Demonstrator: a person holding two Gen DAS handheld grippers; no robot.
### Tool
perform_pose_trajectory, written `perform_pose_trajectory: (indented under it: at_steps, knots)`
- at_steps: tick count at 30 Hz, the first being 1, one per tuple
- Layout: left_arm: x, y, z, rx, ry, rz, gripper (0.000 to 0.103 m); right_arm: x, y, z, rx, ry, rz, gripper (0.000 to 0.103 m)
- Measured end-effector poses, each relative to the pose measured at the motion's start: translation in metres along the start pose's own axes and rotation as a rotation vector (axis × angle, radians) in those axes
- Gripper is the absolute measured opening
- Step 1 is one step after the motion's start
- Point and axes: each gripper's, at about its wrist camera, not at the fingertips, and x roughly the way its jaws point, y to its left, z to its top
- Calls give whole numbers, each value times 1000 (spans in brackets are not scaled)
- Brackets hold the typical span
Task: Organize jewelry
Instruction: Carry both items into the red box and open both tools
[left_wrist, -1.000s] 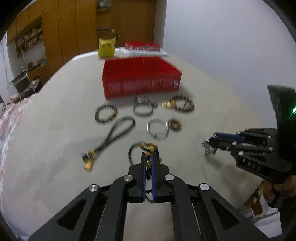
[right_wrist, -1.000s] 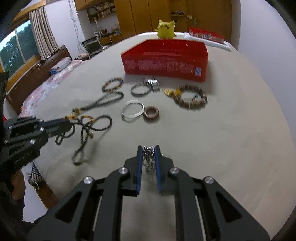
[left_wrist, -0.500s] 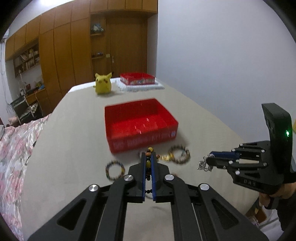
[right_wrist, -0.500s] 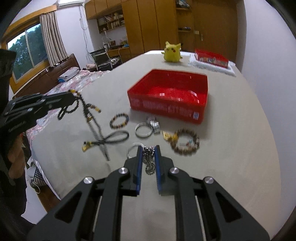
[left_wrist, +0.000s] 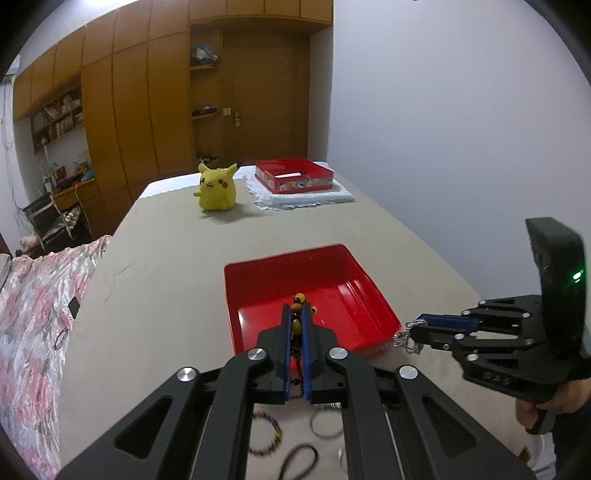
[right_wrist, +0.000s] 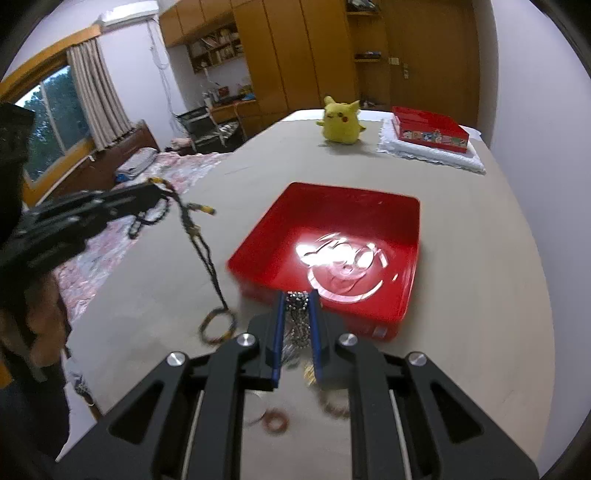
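1. Left gripper: blue-padded jaws closed to a narrow gap, clamping a dark corded necklace with amber and yellow beads. The cord dangles loose in the right wrist view.
2. Right gripper: jaws nearly together, pinching a bunched silver metal chain; the chain hangs from the tips in the left wrist view.
3. Shallow red plastic tray: on the beige table, just beyond both grippers' tips.
4. Multicoloured beaded bracelet: on the table near the tray's front-left corner.
5. Yellow plush toy: upright at the far end.
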Motion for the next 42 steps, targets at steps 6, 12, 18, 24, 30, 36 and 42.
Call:
perform_pose_trajectory:
  at_steps: [6, 12, 18, 24, 30, 36, 42]
  knots:
    - [49, 12, 23, -7, 40, 15, 4, 65, -26, 25, 31, 69, -30, 11]
    - [124, 17, 1, -30, 149, 9, 4, 140, -53, 23, 77, 176, -61, 11]
    - [177, 18, -26, -34, 243, 5, 4, 176, -61, 10, 64, 239, -115, 11]
    - [198, 11, -46, -16, 301, 5, 11, 177, -55, 4, 33, 237, -166, 19]
    - [147, 14, -38, -8, 209, 29, 60, 142, -46, 4, 19, 164, -174, 39]
    - [50, 21, -48, 8, 86, 32, 87, 57, -19, -28, -1, 39, -107, 60]
    - [-13, 19, -122, 54, 77, 46, 92, 12, 14, -101, -47, 20, -71, 65]
